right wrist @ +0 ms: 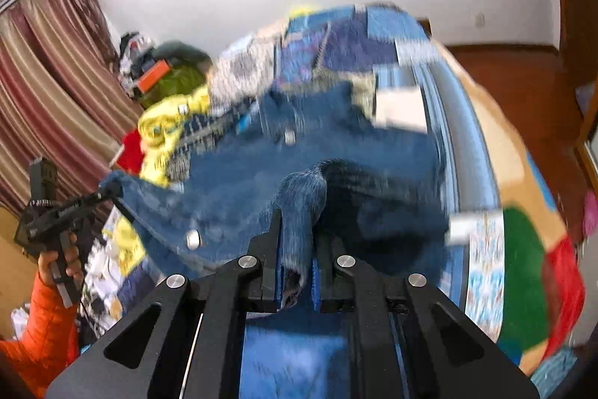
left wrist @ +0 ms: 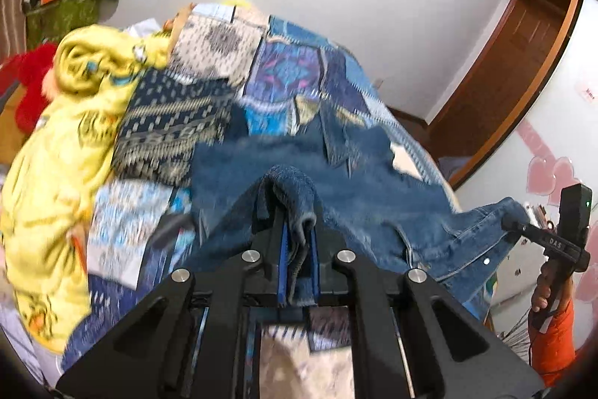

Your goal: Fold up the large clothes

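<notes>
The bed (left wrist: 284,70) carries my denim jacket (left wrist: 373,182), spread across the patchwork quilt (left wrist: 179,122) with its near edge lifted off it. It is heavy, thick cloth that I judge will sag between my hands but keep a crease; the hem corners are the right hold, since seams there won't slip. My left fingers (left wrist: 297,242) are pinched tight on a bunched fold of denim, and my right fingers (right wrist: 299,249) are clamped on another. Both point downward toward the bed, my hands apart with the hem between them.
</notes>
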Demonstrator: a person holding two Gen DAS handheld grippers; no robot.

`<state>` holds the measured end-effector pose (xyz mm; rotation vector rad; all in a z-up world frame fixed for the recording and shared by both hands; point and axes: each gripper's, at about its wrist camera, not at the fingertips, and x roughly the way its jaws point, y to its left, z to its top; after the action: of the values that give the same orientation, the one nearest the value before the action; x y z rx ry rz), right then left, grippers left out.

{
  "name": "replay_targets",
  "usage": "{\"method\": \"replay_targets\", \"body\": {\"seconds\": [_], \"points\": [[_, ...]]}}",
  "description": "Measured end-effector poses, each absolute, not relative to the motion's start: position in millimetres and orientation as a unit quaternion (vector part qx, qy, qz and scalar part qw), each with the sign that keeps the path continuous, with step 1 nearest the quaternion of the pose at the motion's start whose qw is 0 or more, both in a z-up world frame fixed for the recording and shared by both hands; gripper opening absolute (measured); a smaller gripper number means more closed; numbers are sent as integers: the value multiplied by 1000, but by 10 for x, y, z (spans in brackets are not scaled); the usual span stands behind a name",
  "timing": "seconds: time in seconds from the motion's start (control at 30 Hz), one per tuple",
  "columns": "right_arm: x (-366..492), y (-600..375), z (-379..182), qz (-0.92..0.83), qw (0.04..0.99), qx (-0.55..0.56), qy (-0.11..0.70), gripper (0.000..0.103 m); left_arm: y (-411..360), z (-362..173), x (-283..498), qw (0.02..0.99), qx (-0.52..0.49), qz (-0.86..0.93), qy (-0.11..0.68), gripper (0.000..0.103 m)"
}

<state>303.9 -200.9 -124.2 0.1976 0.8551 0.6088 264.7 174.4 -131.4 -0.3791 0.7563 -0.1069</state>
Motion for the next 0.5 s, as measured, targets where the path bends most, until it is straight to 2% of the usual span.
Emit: {"method": "replay_targets", "body": {"seconds": [0.2, 0.33, 0.5], "points": [[3635, -1975, -1154, 249, 883, 114, 382, 9, 1921, -1270, 3131, 912, -209, -25, 352, 9], [4071, -1967, -1413, 218, 876, 134, 409, 9, 2062, -1531, 3500, 898, -234, -5, 372, 9], [4456, -1834, -1884, 193, 855, 136, 462, 10, 2115, -1972, 3835, 883, -219, 25, 414, 9]]}}
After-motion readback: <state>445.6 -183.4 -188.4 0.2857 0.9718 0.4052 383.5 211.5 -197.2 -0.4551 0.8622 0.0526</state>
